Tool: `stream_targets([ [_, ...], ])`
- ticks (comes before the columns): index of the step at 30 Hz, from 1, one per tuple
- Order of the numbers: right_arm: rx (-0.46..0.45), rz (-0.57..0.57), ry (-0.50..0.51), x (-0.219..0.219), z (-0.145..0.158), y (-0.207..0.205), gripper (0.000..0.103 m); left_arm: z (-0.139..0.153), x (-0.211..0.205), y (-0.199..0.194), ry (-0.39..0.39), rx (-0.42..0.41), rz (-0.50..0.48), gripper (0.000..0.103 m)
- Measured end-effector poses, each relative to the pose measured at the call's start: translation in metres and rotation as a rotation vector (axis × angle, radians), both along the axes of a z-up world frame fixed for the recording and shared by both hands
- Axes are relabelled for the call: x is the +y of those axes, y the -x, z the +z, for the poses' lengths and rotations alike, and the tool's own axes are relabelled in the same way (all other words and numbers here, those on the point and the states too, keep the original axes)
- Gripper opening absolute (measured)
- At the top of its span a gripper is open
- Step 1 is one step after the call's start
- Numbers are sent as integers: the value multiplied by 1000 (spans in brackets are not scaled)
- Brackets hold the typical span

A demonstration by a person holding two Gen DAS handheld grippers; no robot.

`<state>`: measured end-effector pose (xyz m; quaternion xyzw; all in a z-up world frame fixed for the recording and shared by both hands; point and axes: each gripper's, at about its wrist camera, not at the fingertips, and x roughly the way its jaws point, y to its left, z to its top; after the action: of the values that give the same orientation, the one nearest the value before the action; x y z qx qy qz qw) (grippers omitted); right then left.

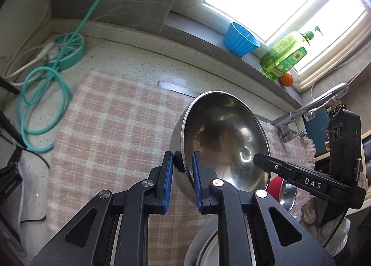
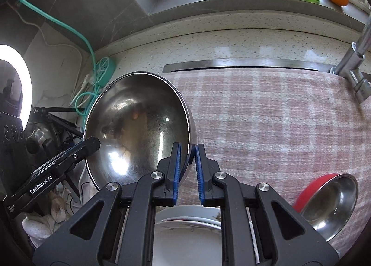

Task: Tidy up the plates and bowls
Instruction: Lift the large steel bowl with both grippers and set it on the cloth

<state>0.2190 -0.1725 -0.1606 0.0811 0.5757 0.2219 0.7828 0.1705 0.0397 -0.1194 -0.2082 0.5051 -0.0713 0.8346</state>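
A large steel bowl [image 1: 222, 136] [image 2: 136, 126] hangs tilted above the pink checked cloth [image 1: 111, 122] [image 2: 266, 122]. My left gripper [image 1: 183, 161] is shut on its rim, one blue pad inside and one outside. The right gripper [image 2: 188, 153] is shut on the opposite rim; its black finger [image 1: 262, 160] shows in the left wrist view, and the left one's finger [image 2: 91, 144] shows in the right wrist view. A smaller steel bowl with a red outside [image 2: 329, 201] [image 1: 280, 188] lies tilted on the cloth. White plates [image 2: 185, 233] [image 1: 201, 240] sit below the grippers.
A faucet [image 2: 354, 62] [image 1: 308, 108] stands at the cloth's right. On the window sill are a blue cup [image 1: 240, 40], a green bottle [image 1: 285, 53] and an orange [image 1: 286, 79]. A teal hose [image 1: 44, 103] and round holder lie at the left.
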Motion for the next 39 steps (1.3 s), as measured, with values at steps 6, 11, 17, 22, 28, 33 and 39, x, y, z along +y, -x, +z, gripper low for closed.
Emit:
stream_targets([
  [6,16,75,4,37,-10,14,13,-6,32,26,-3,11,62,15],
  [11,29,124,11,59,-15,27,13,-14,50,46,1,29,100,15],
  [17,37,170,28,79,-23,43,13,-22,64,69,8,50,140,15],
  [22,54,192,31,87,-30,51,13,-24,72,83,6,54,159,15],
  [28,63,207,43,92,-34,58,13,-32,79,90,23,72,182,15],
  [33,70,212,38,93,-35,59,13,-36,80,94,27,82,191,15],
  [39,68,221,37,93,-36,61,13,-39,80,97,30,92,197,15],
])
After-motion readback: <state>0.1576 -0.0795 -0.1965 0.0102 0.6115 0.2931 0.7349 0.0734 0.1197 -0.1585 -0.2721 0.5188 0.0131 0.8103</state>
